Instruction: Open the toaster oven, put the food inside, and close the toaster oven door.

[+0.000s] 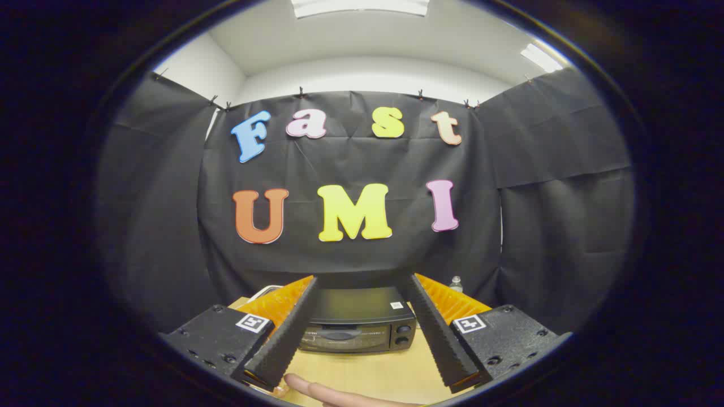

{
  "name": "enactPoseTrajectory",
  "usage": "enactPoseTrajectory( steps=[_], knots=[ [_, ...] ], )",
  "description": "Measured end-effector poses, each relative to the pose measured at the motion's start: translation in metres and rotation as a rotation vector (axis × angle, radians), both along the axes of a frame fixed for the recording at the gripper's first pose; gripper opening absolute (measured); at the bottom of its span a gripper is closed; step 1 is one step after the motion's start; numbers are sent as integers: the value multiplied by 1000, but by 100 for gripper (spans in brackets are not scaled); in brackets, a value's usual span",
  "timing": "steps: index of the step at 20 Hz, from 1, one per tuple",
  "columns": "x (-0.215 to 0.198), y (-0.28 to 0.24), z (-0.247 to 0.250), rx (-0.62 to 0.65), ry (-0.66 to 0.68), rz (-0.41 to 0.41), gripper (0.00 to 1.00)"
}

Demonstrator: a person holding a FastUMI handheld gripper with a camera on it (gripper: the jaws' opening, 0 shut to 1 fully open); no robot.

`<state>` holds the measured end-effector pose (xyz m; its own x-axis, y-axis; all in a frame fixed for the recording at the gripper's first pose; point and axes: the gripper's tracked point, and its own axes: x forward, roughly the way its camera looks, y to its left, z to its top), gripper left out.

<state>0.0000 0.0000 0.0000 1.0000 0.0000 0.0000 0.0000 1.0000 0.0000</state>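
Observation:
A black toaster oven (356, 322) stands on a light wooden table (373, 373), beyond my fingers and framed between them. Its door looks closed, with a handle across the front and two knobs (403, 334) on its right side. My gripper (362, 280) is open, the fingers spread wide with nothing between them, held well back from the oven. A person's finger (334, 393) lies on the table just below the fingers.
A small plastic bottle (456, 284) stands behind the oven to its right. A white object's edge (266, 290) peeks out behind the left finger. Black cloth walls close in the booth on three sides.

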Motion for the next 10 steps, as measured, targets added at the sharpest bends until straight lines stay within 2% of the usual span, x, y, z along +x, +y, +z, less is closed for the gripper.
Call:
enactPoseTrajectory(
  steps=[10],
  knots=[
    [-3, 11, 4, -46, -48, 8, 100]
  ],
)
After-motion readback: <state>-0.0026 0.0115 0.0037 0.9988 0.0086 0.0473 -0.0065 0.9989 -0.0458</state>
